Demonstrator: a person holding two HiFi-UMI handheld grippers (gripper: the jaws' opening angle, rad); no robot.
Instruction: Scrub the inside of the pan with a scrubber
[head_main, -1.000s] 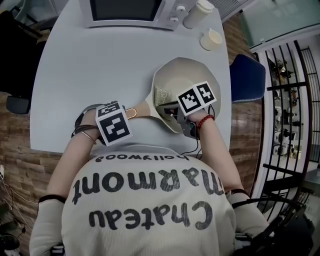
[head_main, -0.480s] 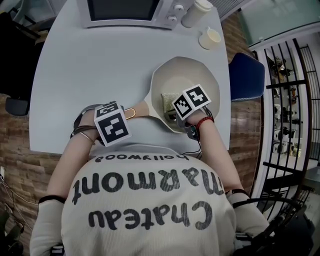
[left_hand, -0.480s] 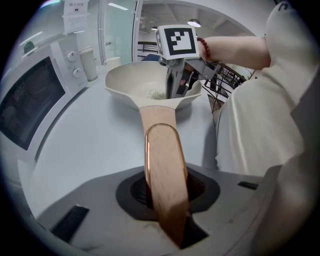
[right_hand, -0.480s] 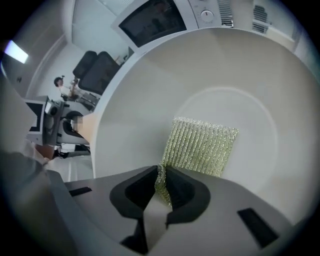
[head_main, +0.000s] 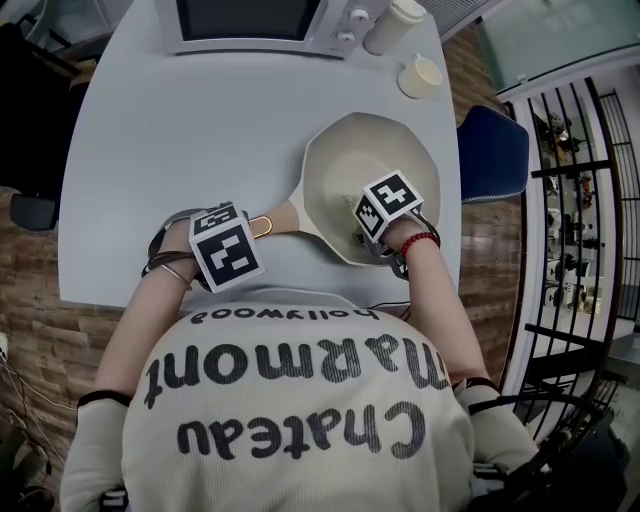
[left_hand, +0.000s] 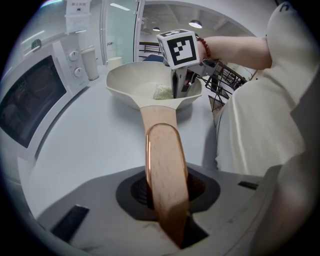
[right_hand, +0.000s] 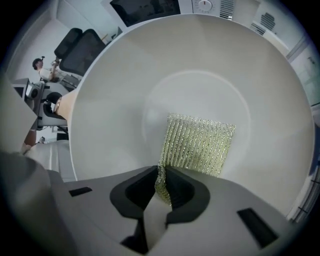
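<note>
- Head view: pan (head_main: 372, 150) sits on the surface (head_main: 180, 140) near its right front corner. The wooden handle (head_main: 272, 222) runs left, toward the person.
- Left hand-held gripper (left_hand: 167, 200) is clenched on the end of the handle. I read it as an anchor, so the pan can't spin or slide while being scrubbed.
- Right hand-held gripper (right_hand: 161, 187) points steeply down into the bowl and pinches one edge of the scrubber (right_hand: 197, 145). The rest of the pad lies flat on the pan floor, so an edge grip likely lets the pad face drag.
- Room inside: the near wall is just behind the right jaws. Bare floor lies ahead and to the left, up to the far wall.
- Room outside: the pan rim is close to the surface's right edge, with a blue chair (head_main: 495, 155) beyond it. The microwave (head_main: 255, 25) and cup (head_main: 422, 77) are well apart, at the far end.
</note>
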